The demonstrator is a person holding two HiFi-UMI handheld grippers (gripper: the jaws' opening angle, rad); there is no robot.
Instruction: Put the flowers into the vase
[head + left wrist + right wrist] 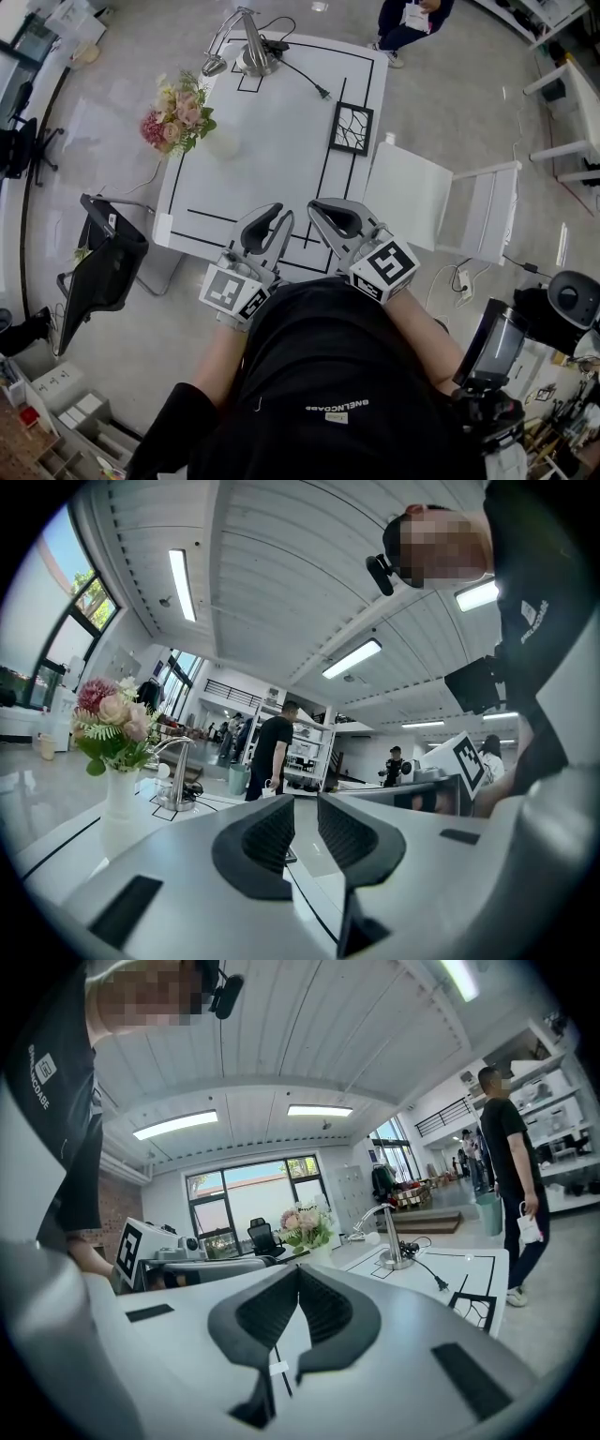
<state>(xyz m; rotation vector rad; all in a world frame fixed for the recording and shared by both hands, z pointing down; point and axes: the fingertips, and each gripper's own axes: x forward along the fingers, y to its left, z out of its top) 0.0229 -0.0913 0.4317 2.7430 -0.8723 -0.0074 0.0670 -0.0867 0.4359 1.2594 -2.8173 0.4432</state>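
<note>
A bunch of pink and cream flowers [176, 117] stands in a white vase [223, 142] at the far left of the white table [281, 169]. Both grippers hover side by side over the table's near edge, close to the person's body and far from the vase. My left gripper [272, 217] has a narrow gap between its jaws and nothing in it. My right gripper [323, 211] has its tips touching and holds nothing. The left gripper view shows the flowers [112, 726] and vase [120, 794] to the left of the jaws [306, 813]. In the right gripper view the flowers [305, 1225] stand beyond the jaws [298, 1271].
A metal desk lamp [248, 52] with a black cord stands at the table's far end. A black-framed square [352, 128] lies at the right edge. A white chair [469, 211] stands on the right, a black chair [103, 267] on the left. A person [274, 752] stands beyond the table.
</note>
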